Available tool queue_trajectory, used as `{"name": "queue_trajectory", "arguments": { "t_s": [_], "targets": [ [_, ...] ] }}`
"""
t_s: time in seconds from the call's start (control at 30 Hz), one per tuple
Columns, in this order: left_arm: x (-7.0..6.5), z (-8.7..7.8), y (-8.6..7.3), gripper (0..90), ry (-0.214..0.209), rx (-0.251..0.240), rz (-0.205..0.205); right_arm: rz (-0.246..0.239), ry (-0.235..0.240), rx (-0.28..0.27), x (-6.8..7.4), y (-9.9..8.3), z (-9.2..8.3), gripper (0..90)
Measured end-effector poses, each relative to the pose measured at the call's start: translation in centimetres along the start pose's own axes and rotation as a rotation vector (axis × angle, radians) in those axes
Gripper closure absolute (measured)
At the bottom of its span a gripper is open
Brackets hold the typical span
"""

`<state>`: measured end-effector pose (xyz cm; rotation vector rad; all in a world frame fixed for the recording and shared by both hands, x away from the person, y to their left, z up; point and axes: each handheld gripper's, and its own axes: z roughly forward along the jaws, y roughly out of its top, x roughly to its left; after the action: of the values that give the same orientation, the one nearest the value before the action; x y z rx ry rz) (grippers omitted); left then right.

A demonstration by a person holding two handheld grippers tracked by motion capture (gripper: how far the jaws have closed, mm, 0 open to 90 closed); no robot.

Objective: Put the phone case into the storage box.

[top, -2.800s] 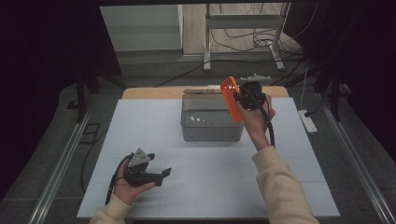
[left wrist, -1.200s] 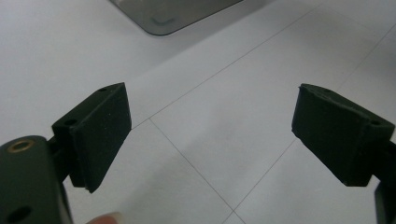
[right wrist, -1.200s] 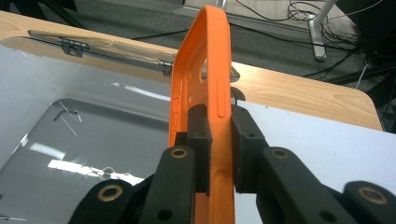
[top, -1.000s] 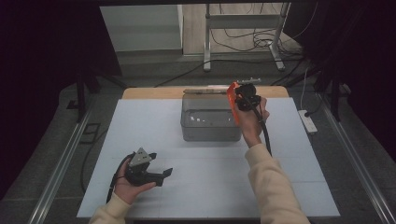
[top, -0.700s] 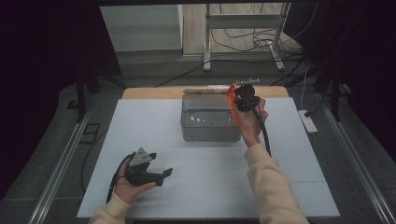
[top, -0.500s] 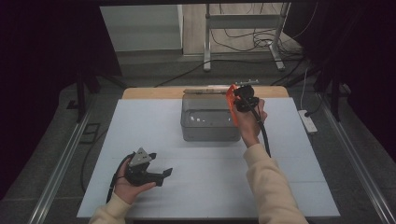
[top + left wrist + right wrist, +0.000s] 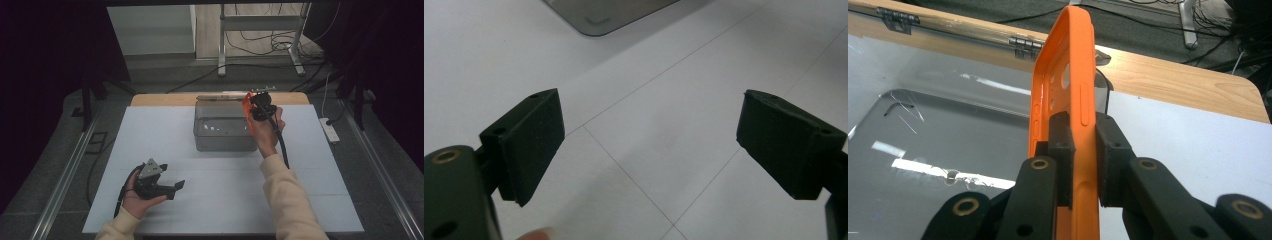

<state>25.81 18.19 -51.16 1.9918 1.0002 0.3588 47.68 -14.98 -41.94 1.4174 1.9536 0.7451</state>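
High view: the right gripper (image 7: 251,106) holds the orange phone case (image 7: 246,111) at the clear box's (image 7: 223,133) right edge. Left gripper view: the left gripper (image 7: 649,145) stands apart over the desk (image 7: 634,80). Right gripper view: pads clamp the case (image 7: 1068,90), upright, the box (image 7: 933,145) to its left.

We see a bench (image 7: 150,130) with a pale top scored by thin seam lines into large panels; along its far edge runs a bare wooden strip (image 7: 165,99). On it, towards the far middle, stands a clear box (image 7: 220,135) with rounded corners, its hinged lid open. Our left gripper (image 7: 175,187) rests on the near left part.
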Motion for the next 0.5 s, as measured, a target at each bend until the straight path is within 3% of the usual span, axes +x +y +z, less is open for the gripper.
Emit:
{"name": "queue_trajectory", "arguments": {
  "t_s": [0.5],
  "targets": [
    [0.01,-0.01,-0.01,11.7,-0.002,0.004,0.004,-0.002,-0.016,0.025,0.27,-0.23,0.65,80.2]
  ]
}}
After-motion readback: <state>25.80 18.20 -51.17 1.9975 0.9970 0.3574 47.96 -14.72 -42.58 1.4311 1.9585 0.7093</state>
